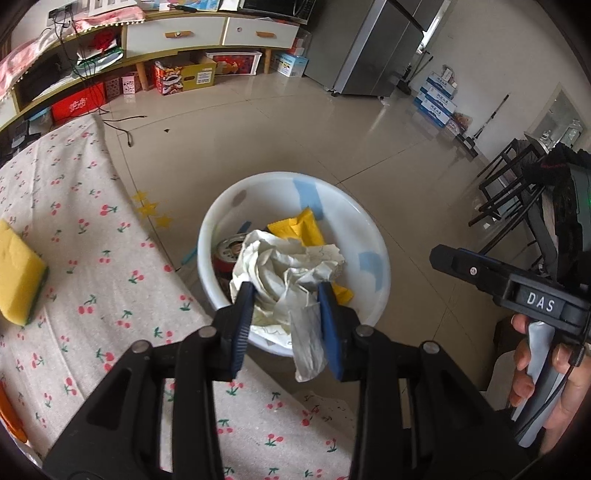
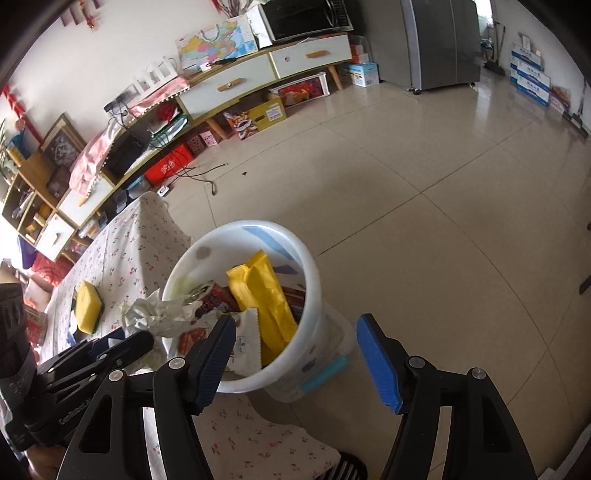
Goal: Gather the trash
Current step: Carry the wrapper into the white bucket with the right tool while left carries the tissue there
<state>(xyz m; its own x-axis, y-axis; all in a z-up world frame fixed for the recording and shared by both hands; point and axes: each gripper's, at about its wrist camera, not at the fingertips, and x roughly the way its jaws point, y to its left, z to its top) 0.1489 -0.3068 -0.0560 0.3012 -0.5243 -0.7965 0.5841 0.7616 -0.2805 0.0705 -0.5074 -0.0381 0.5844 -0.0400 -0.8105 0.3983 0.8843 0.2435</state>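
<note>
My left gripper (image 1: 286, 295) is shut on a crumpled white paper ball (image 1: 288, 273) and holds it over the white bin (image 1: 369, 236), which stands on the floor beside the table. The bin holds a yellow wrapper (image 1: 310, 229) and a red can (image 1: 227, 254). In the right wrist view my right gripper (image 2: 295, 328) is open and empty, just above the bin's near rim (image 2: 314, 258). That view also shows the paper ball (image 2: 159, 314), the left gripper (image 2: 122, 341), the yellow wrapper (image 2: 266, 295) and a white snack wrapper (image 2: 243, 343) in the bin.
A yellow sponge (image 1: 18, 273) lies on the cherry-print tablecloth (image 1: 92, 258) at the left. Beyond the bin is open tiled floor (image 1: 277, 129), a TV cabinet (image 1: 192, 33) with boxes beneath, and a fridge (image 1: 373, 48). Dark chairs (image 1: 506, 192) stand at the right.
</note>
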